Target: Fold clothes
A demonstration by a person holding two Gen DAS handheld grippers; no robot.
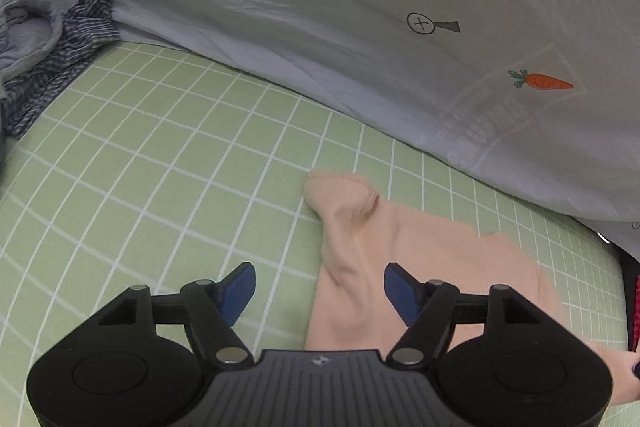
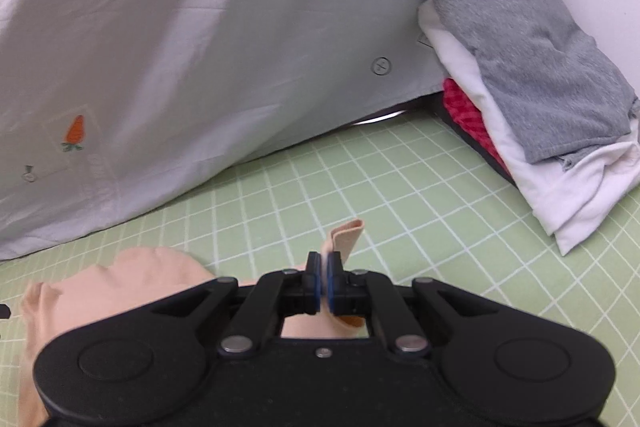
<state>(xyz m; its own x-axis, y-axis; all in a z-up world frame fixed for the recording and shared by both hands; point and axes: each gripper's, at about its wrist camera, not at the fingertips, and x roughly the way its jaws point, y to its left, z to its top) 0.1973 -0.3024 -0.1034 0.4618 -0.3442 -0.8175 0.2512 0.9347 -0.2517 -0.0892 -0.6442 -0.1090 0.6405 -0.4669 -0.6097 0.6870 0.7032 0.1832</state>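
Between the right gripper's point(image 2: 323, 287) blue pads point(image 2: 316, 285), clamped together, sits a corner of the peach garment point(image 2: 120, 275); a narrow folded tab of it sticks up just past the fingertips. Rest of that garment trails off to the left of the tool and under its body, lying on the green grid sheet point(image 2: 400, 195).

Left gripper point(image 1: 320, 291): jaws stand wide apart, nothing pressed between the pads. Its right-hand pad point(image 1: 402, 293) hangs over the peach garment point(image 1: 420, 239), contact cannot be told; the other pad is over bare green sheet point(image 1: 160, 167). Garment spreads ahead and to the right of this tool, one stitched-edge lobe pointing away from it.

No containers in either view; clothes lie in loose heaps on the sheet.

Further out, both views: a pale grey duvet point(image 1: 360, 27) with a carrot print point(image 1: 540, 81) and small circle marks, bunched along the far edge of the sheet.

Only the right wrist view shows: a folded stack far right of the tool, grey top point(image 2: 532, 67) uppermost, white garment point(image 2: 560, 195) under it, red piece point(image 2: 468, 111) beneath that, dark layer at the bottom.

Only the left wrist view shows: unfolded heap far left of the tool, blue-white striped cloth point(image 1: 60, 67) with a light grey garment point(image 1: 24, 35) partly on it. Also a sliver of red cloth point(image 1: 634, 307) at the right edge, and a fingertip with dark nail point(image 1: 635, 369) at the lower right.
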